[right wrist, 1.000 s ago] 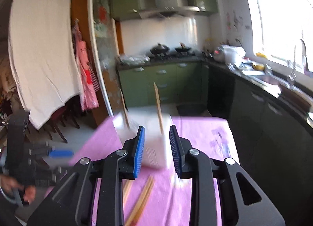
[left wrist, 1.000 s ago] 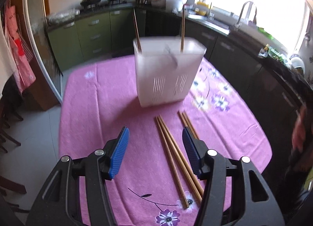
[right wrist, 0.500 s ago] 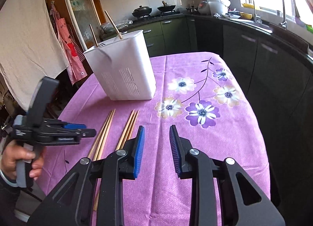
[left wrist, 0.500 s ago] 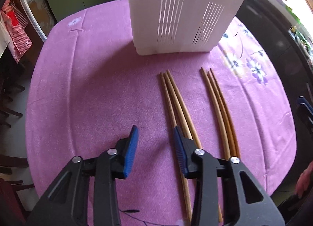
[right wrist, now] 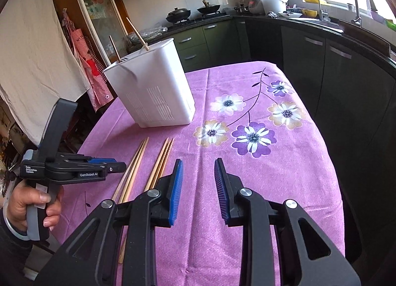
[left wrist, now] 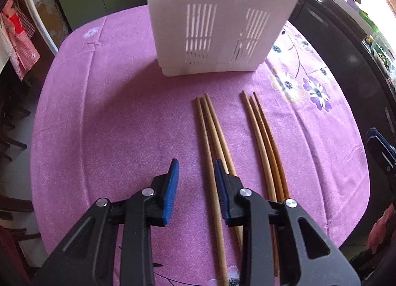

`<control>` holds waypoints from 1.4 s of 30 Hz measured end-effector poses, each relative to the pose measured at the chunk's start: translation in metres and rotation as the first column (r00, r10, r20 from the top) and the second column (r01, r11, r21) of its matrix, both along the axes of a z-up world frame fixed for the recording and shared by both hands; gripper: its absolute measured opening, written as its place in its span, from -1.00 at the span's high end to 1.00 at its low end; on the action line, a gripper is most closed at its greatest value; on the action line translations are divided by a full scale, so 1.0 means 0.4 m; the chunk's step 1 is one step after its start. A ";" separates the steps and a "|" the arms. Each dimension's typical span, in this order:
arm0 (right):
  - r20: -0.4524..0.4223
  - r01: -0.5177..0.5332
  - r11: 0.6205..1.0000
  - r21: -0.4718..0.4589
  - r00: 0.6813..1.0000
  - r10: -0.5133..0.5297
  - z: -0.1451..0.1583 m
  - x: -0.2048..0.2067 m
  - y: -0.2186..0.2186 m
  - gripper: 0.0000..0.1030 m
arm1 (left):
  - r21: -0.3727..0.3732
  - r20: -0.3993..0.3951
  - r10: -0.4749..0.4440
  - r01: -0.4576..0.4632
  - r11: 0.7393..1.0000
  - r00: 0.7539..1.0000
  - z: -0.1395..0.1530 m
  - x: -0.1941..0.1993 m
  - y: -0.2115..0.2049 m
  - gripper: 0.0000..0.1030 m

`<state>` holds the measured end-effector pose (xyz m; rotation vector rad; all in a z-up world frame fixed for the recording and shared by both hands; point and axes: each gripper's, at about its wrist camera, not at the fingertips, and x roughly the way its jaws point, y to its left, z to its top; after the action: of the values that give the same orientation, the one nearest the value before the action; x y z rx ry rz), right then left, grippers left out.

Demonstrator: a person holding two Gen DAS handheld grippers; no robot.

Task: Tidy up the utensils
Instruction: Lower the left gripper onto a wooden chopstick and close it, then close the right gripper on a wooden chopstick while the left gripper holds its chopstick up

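A white slotted utensil holder (left wrist: 222, 18) stands on the purple flowered tablecloth (left wrist: 111, 125); it also shows in the right wrist view (right wrist: 151, 92), with two chopsticks (right wrist: 137, 33) standing in it. Two bundles of wooden chopsticks lie flat in front of it: a left bundle (left wrist: 210, 132) and a right bundle (left wrist: 264, 137). My left gripper (left wrist: 195, 187) is open and empty, low over the cloth, its right finger over the left bundle. My right gripper (right wrist: 198, 187) is open and empty, right of the right bundle (right wrist: 160, 162).
The table's edges drop off to the left and right. Dark kitchen cabinets (right wrist: 334, 68) and a counter with a sink run along the right. A chair (left wrist: 12, 117) stands at the left. Pans sit on the stove (right wrist: 193, 12) at the back.
My left gripper has dropped low and come closer to the left chopstick bundle. My right gripper has tilted down from the kitchen towards the table and settled over the cloth.
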<state>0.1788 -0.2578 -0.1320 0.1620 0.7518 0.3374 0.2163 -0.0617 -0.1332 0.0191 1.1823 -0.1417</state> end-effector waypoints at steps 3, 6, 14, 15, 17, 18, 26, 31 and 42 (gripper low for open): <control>-0.002 -0.001 1.000 0.004 1.000 0.001 0.000 0.001 0.000 0.48 | 0.013 -0.015 -0.009 0.010 1.000 1.000 -0.008 0.006 -0.007 0.46; -0.001 -0.004 1.000 0.005 1.000 0.004 0.001 0.000 0.000 0.48 | 0.020 -0.027 -0.015 0.016 1.000 1.000 -0.022 0.015 -0.017 0.46; -0.002 -0.001 1.000 0.009 1.000 0.001 0.002 0.000 -0.004 0.48 | 0.038 -0.026 -0.017 0.018 0.999 1.000 -0.037 0.059 -0.044 0.46; -0.002 -0.003 1.000 0.012 1.000 0.003 0.002 0.000 -0.003 0.48 | 0.038 -0.023 -0.008 0.009 0.999 1.000 -0.037 0.071 -0.041 0.48; -0.005 -0.007 1.000 0.013 1.000 0.008 0.001 0.000 0.000 0.48 | 0.040 -0.022 0.002 -0.002 0.999 1.000 -0.036 0.083 -0.032 0.62; -0.005 -0.008 1.000 0.012 1.000 0.008 0.001 -0.001 0.001 0.48 | 0.042 -0.022 0.004 -0.003 0.999 1.000 -0.035 0.087 -0.028 0.72; -0.006 0.000 1.000 0.020 1.000 0.000 0.004 -0.003 -0.010 0.48 | 0.012 -0.028 0.009 -0.009 1.000 1.000 -0.031 0.048 0.027 0.89; -0.001 -0.015 1.000 0.014 1.000 0.015 0.011 -0.010 0.002 0.48 | 0.003 0.053 0.011 -0.011 1.000 0.999 0.027 0.012 0.054 0.89; 0.002 -0.041 0.999 0.002 0.999 0.041 0.025 -0.014 0.029 0.48 | -0.028 0.289 0.015 -0.008 1.000 0.957 0.239 -0.146 0.113 0.89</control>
<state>0.1733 -0.2462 -0.1221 0.1488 0.7532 0.3770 0.1579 -0.0166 -0.0378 0.0090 0.8878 -0.1394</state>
